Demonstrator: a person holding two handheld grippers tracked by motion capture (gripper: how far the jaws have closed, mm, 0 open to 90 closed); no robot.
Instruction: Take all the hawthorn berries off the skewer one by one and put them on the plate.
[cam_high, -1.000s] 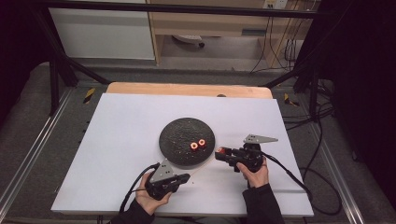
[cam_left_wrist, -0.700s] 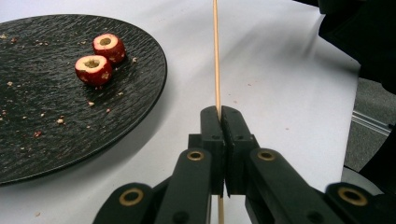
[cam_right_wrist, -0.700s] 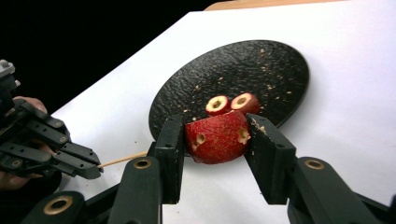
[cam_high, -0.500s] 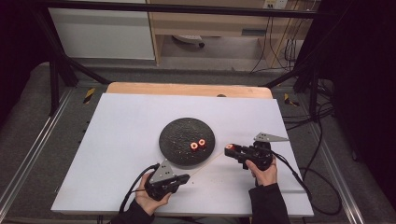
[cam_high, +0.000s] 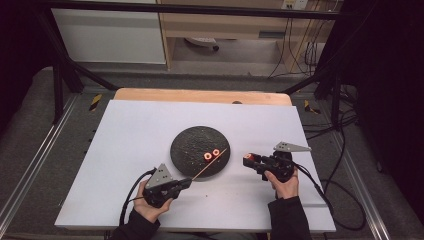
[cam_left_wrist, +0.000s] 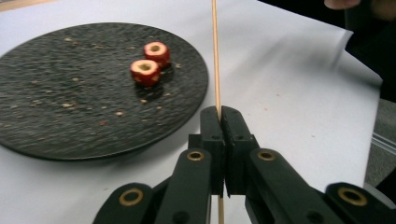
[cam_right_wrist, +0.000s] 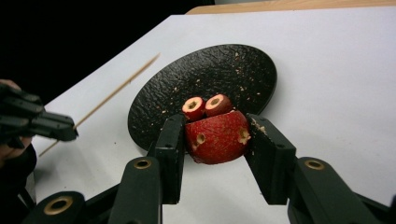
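A black stone plate (cam_high: 192, 142) lies mid-table with two small cored red fruits (cam_high: 211, 154) on it near its right edge. My left gripper (cam_high: 186, 183), just below the plate, is shut on a thin wooden skewer (cam_high: 210, 163) that slants up-right over the plate's rim. The left gripper view has the jaws (cam_left_wrist: 220, 114) pinched on the skewer (cam_left_wrist: 215, 56), the fruits (cam_left_wrist: 145, 72) to its left. My right gripper (cam_high: 248, 160), right of the plate, is shut on a larger red fruit (cam_right_wrist: 217, 137) with holes in it, held off the plate (cam_right_wrist: 233, 65).
White paper (cam_high: 130, 135) covers the table, with a wooden edge (cam_high: 200, 95) at the back. Crumbs speckle the plate. The left gripper (cam_right_wrist: 37, 123) and skewer (cam_right_wrist: 116, 91) appear at the left of the right gripper view. Cables trail off the table's right side.
The left gripper has shifted and the skewer now reaches over the plate's rim. The right gripper drew slightly to the right, away from the plate, still holding the fruit.
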